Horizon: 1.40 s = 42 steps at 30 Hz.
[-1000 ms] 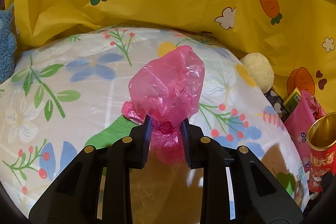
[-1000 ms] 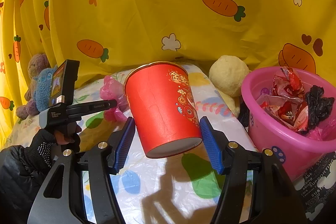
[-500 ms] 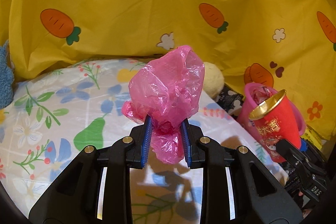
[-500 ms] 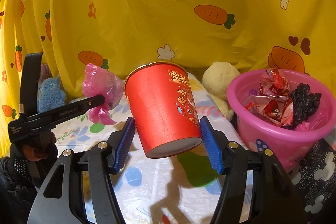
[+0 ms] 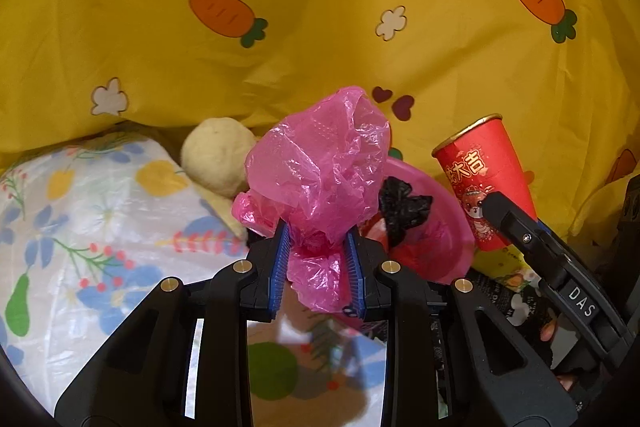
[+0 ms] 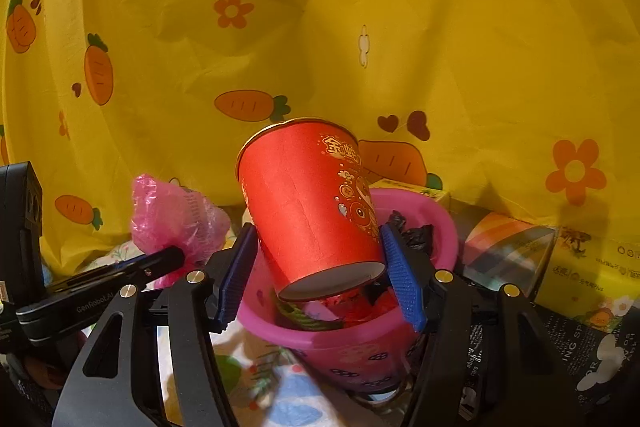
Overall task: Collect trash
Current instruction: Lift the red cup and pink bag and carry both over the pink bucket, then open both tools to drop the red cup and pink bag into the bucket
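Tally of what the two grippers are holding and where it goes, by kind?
Pink plastic bag, in left gripper: 1
Red paper cup, in right gripper: 1
Pink bin, already holding wrappers: 1
Total: 3

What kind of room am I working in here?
Probably a child's bedroom or play corner at home: carrot-print yellow cloth hung behind, a floral sheet, a cream plush toy, and a pink trash basin.

My left gripper (image 5: 316, 259) and right gripper (image 6: 320, 279) are black, with ribbed blue pads (image 6: 404, 283) and brass screws (image 5: 171, 283).
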Motion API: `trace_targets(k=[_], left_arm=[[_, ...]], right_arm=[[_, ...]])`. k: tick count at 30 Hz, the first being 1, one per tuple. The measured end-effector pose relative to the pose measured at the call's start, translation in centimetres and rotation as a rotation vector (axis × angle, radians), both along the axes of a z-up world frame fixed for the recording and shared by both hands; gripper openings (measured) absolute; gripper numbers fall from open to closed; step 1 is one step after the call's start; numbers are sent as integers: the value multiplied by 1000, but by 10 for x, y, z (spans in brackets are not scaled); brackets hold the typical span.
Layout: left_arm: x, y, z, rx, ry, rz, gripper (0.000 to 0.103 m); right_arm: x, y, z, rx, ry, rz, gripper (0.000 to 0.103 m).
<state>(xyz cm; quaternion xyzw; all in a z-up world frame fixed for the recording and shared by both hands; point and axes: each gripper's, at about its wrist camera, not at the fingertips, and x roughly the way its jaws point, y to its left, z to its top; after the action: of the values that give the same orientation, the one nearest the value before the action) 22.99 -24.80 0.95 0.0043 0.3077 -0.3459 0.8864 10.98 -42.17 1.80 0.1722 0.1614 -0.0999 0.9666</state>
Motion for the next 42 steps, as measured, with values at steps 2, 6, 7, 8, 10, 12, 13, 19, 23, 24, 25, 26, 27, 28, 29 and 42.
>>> trace_targets(k=[2, 6, 7, 8, 10, 12, 13, 19, 23, 24, 25, 26, 27, 28, 29, 42], left_arm=[[4, -16, -5, 5, 23, -21, 26], [13, -42, -17, 33, 40, -38, 26], [16, -46, -20, 37, 48, -42, 27], [17, -48, -23, 43, 54, -45, 27], [21, -52, -27, 45, 61, -48, 28], [24, -54, -31, 42, 72, -64, 34], [24, -54, -33, 43, 78, -74, 45], [31, -26, -32, -26, 95, -7, 85], [29, 2, -26, -36, 47, 90, 91], [28, 7, -26, -33, 37, 109, 91], [26, 14, -24, -27, 23, 135, 93], [24, 21, -23, -22, 7, 160, 96], [21, 27, -21, -18, -10, 185, 97], [19, 33, -20, -16, -26, 209, 97], [18, 39, -18, -13, -40, 235, 97], [-20, 95, -6, 19, -147, 405, 97]], right_arm=[[1, -8, -1, 8, 1, -15, 62], [6, -21, -4, 35, 2, -28, 62], [9, -22, -4, 40, 3, -30, 62], [11, -24, -4, 47, 6, -30, 62], [15, -25, -5, 53, 10, -29, 62], [20, -26, -6, 55, 17, -27, 62], [22, -26, -7, 56, 20, -26, 62], [25, -28, -11, 50, 31, -31, 63], [29, -25, -14, 44, 41, -36, 63], [30, -23, -15, 40, 45, -34, 63], [31, -22, -15, 37, 47, -33, 63], [32, -20, -16, 34, 49, -32, 63], [33, -18, -17, 31, 52, -33, 63], [35, -17, -17, 27, 53, -36, 63], [36, -16, -18, 23, 58, -38, 65], [6, 28, -13, -119, 68, -68, 98]])
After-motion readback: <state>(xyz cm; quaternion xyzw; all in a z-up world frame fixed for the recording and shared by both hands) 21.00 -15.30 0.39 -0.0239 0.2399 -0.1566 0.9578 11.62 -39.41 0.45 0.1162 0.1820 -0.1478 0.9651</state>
